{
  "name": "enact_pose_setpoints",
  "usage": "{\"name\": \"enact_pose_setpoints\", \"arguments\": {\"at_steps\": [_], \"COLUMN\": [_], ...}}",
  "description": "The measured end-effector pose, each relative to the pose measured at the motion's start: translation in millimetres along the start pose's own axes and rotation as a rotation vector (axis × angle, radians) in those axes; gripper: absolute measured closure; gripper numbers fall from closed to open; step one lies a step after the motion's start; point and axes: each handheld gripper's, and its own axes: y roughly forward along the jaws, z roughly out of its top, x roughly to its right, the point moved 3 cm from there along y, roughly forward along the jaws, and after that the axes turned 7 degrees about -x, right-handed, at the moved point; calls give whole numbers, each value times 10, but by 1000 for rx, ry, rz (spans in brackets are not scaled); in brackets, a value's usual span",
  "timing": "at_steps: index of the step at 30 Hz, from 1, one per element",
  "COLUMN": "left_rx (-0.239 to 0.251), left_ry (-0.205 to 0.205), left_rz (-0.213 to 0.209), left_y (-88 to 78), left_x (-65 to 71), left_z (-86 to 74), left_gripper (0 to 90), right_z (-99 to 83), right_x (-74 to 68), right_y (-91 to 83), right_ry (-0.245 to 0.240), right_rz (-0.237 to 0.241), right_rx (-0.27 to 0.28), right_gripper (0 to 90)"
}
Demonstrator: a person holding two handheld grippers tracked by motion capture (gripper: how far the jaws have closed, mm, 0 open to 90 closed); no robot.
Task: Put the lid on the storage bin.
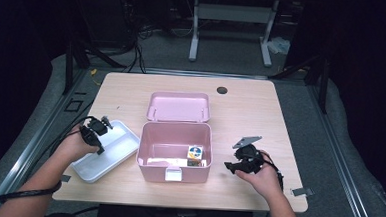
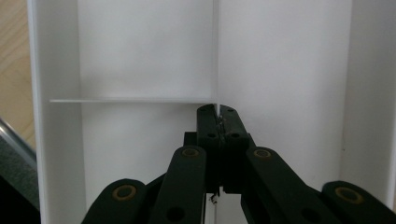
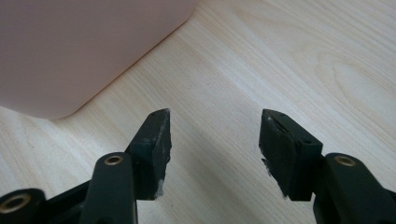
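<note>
A white tray (image 1: 90,165) lies on the table's left side, and my left gripper (image 1: 100,150) reaches down into it. In the left gripper view the jaws (image 2: 218,112) are shut on a thin white upright divider (image 2: 217,56) that runs across the tray floor (image 2: 140,56). An open pink box (image 1: 150,169) stands in the middle with its lid (image 1: 178,107) tipped back. Inside it sit a small patterned cube (image 1: 194,153) and something white beside it. My right gripper (image 1: 229,166) rests just right of the box, open and with nothing between its jaws (image 3: 215,135). The box's pink corner (image 3: 70,46) is close by.
A dark round hole (image 1: 222,90) sits in the wooden tabletop (image 1: 250,116) near its far edge. Grey tape marks (image 1: 302,192) lie at the front right corner. A grey metal frame (image 1: 231,13) stands on the floor beyond the table.
</note>
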Motion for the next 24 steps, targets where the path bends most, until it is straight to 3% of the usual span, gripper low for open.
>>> {"name": "enact_pose_setpoints", "arguments": {"at_steps": [11, 24], "left_rx": [13, 72], "left_ry": [8, 16], "left_rz": [13, -7], "left_y": [-197, -699], "left_x": [-51, -98], "left_z": [-84, -137], "left_gripper": [892, 893], "right_z": [-5, -14], "right_x": [9, 27], "right_y": [-5, -7], "right_ry": [6, 13], "right_rz": [-6, -1], "right_rx": [0, 4], "right_gripper": [435, 438]}}
